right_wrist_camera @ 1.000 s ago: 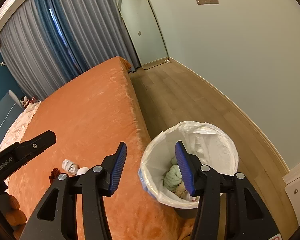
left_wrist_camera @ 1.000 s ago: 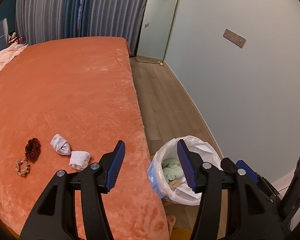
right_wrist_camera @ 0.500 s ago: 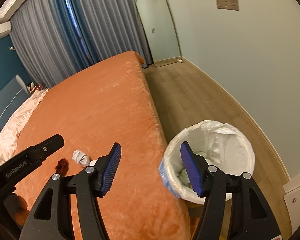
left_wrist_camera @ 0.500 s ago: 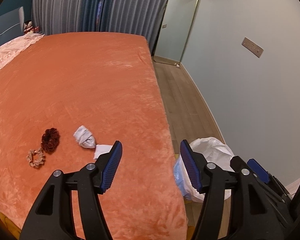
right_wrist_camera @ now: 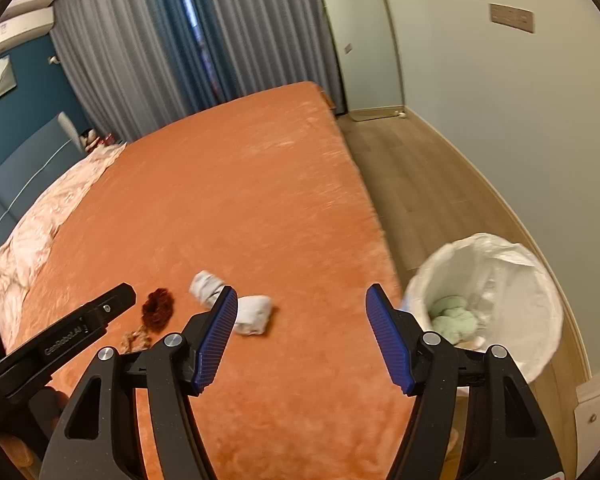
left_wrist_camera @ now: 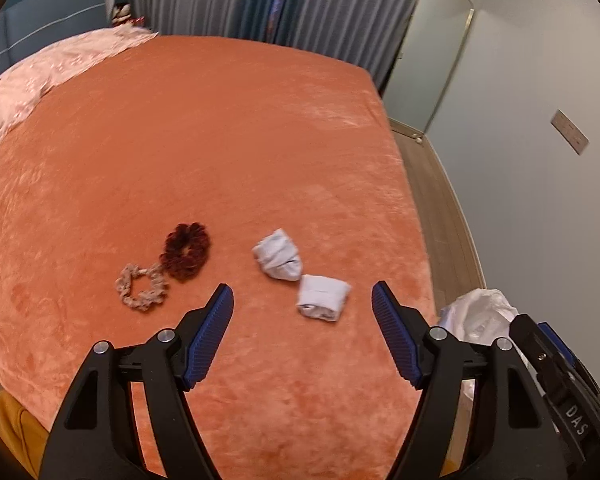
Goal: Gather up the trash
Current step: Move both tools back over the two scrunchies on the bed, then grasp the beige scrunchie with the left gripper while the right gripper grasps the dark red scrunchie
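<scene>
Two crumpled white tissue wads lie on the orange bed: one nearer (left_wrist_camera: 323,298) (right_wrist_camera: 253,314) and one behind it (left_wrist_camera: 277,254) (right_wrist_camera: 205,283). My left gripper (left_wrist_camera: 302,305) is open and empty, with the nearer wad just ahead between its fingers. My right gripper (right_wrist_camera: 301,307) is open and empty above the bed near its right edge. A bin lined with a white bag (right_wrist_camera: 512,268) (left_wrist_camera: 476,312) stands on the floor beside the bed, with pale green trash (right_wrist_camera: 454,320) inside.
A dark red scrunchie (left_wrist_camera: 186,252) (right_wrist_camera: 158,308) and a beige scrunchie (left_wrist_camera: 142,286) lie left of the wads. A pink duvet (left_wrist_camera: 40,76) covers the bed's far left. A mirror (right_wrist_camera: 360,36) leans on the wall; wooden floor (right_wrist_camera: 420,168) runs along the bed.
Both grippers swung left from over the bin to over the bed. The wads now sit in front of the left gripper. Both stayed open.
</scene>
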`<state>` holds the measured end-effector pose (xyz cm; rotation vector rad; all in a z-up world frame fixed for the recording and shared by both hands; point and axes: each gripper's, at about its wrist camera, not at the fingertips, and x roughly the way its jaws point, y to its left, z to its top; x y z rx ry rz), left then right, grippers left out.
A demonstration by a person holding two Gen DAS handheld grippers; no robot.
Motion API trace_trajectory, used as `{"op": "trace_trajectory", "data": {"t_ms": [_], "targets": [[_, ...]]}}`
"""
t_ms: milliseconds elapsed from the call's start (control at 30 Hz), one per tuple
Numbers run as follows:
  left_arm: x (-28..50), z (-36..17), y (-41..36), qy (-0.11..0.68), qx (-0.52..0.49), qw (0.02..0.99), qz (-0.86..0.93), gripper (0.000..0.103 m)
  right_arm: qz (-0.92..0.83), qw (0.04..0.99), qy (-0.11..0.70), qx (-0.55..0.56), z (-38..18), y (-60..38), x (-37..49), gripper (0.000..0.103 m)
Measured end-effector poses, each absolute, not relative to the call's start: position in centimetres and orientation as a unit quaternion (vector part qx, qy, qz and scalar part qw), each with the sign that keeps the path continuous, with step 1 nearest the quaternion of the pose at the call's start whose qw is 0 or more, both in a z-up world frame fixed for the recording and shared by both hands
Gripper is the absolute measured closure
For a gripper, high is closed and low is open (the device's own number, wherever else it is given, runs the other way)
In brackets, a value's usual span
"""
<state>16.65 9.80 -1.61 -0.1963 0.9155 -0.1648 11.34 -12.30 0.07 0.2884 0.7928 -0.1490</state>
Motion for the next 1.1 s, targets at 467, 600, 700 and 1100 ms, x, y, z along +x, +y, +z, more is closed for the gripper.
{"op": "trace_trajectory", "data": {"t_ms": [467,600,700,1100], "targets": [[19.0,-7.4,21.4,0.481,-0.126,0.867,0.011,0.034,-0.019,0.896,0.428,0.117,-3.9,-3.3,15.8,0.039],[20.3,-10.1,24.8,0.501,-0.14,0.854,0.033,0.034,-0.006,0.889,0.445,0.11,-5.3,-0.8,17.6,0.039],[21.2,-12.2,27.1,0.517,-0.148,0.841,0.053,0.034,0.002,0.883,0.46,0.099,-6.8,1.4,19.4,0.039],[25.0,-18.4,30.8,0.567,-0.185,0.8,0.059,0.035,0.024,0.848,0.523,0.086,-13.7,8.9,27.9,0.039]]}}
